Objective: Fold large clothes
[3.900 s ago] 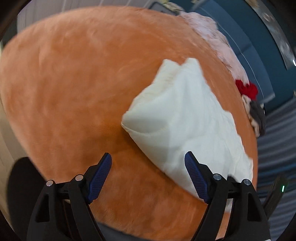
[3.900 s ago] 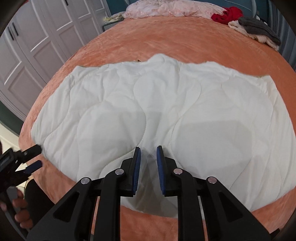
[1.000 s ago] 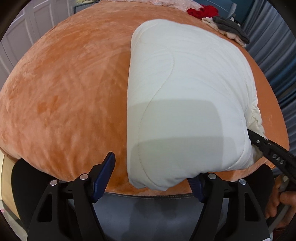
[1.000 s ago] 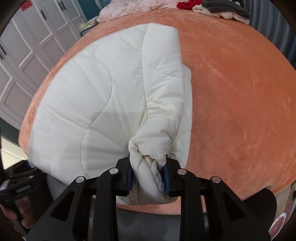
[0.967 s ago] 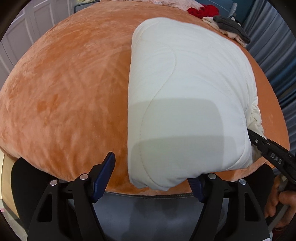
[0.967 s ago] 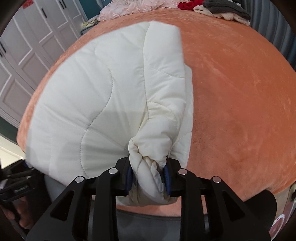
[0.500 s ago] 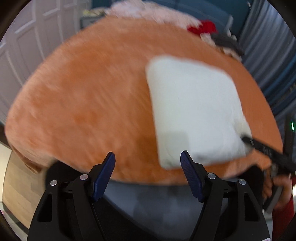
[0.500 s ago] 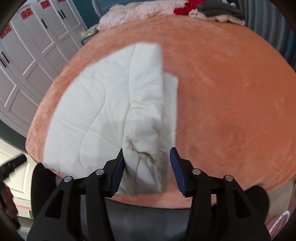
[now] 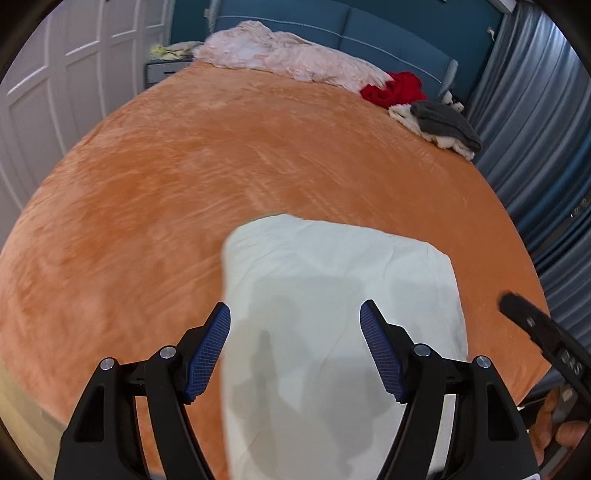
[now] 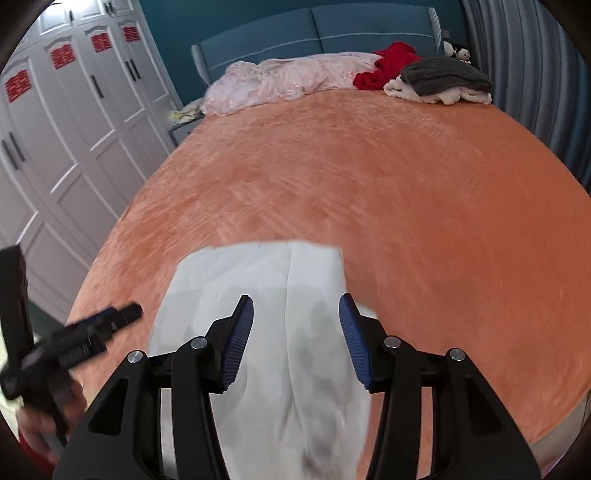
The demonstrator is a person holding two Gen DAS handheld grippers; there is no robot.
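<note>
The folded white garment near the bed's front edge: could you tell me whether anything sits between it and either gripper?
Nothing visible does. The left gripper and right gripper hang open directly over the white garment.

Home bedroom, orange-covered bed (image 10: 406,192), blue headboard (image 10: 314,33), white wardrobe doors (image 10: 74,129), grey curtains (image 9: 546,122)
</note>
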